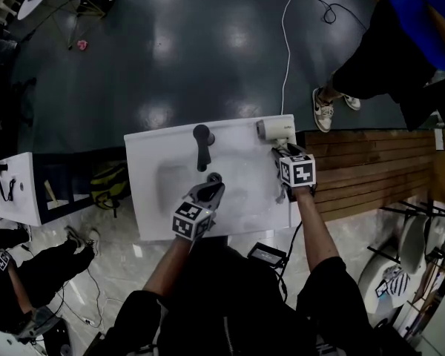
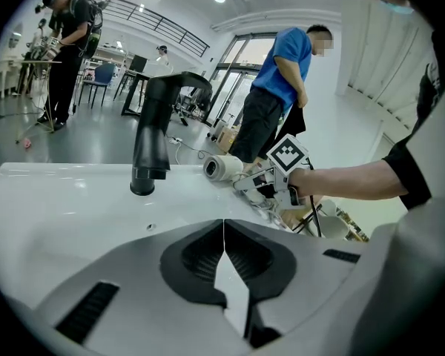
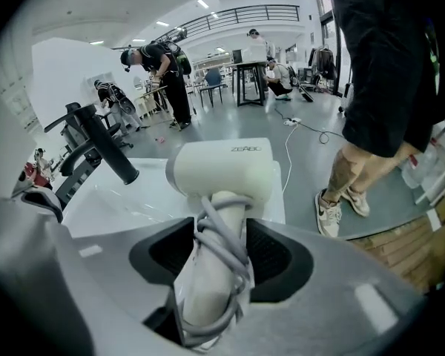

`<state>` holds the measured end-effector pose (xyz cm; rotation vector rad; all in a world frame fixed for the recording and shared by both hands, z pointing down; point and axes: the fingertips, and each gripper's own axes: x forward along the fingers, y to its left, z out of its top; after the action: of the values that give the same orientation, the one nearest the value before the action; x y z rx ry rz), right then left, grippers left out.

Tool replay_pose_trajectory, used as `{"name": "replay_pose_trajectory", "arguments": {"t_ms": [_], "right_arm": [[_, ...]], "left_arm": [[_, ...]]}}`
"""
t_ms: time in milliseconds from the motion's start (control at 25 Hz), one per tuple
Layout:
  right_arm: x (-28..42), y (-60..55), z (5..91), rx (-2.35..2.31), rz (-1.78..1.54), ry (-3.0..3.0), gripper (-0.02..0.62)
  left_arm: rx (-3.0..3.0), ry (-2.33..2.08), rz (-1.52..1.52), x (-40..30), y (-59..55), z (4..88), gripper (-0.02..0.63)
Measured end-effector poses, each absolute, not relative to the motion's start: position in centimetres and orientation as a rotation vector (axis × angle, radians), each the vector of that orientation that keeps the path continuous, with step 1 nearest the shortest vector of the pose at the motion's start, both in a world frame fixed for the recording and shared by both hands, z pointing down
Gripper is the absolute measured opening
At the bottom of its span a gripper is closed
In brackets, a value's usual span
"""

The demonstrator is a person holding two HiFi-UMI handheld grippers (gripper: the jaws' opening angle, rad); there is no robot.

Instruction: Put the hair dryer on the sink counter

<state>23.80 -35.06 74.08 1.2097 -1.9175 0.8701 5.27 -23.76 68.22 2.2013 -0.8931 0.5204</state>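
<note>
Looking down in the head view, a white table (image 1: 152, 206) with a basin carries a black faucet (image 1: 202, 147) and, at its far right corner, the dryer (image 1: 273, 130). The left tool (image 1: 213, 180) hangs over the basin, and the right tool (image 1: 284, 149) reaches to the dryer. In the left gripper view, the jaws meet with nothing between them, with faucet and dryer beyond. In the right gripper view, the jaws stand wide apart on either side of the dryer's handle, which is wrapped in its grey cord (image 3: 224, 254). The pads are not pressing it, and the dryer's head lies on the table.
</note>
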Motion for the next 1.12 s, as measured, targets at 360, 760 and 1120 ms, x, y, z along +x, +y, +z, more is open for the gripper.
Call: {"name": "replay_pose_trajectory", "arguments": {"t_ms": [360,760,1120], "right_arm": [[24.3,-34.2,71.3,1.311,0.828,-1.959,0.216],[25.4,-32.4,68.3,1.422,0.759,-2.003,0.095],[24.7,-29.4,65.9,1.468,0.718,-2.086,0.007]], "left_arm": [[2.224,-0.904,0.507,4.6,-23.7,67.7,0.012],[2.244,-0.898,0.509,4.9,-22.8,66.4,0.012],[2.27,-0.928,0.491,4.2,-21.5,64.8,0.012]]}}
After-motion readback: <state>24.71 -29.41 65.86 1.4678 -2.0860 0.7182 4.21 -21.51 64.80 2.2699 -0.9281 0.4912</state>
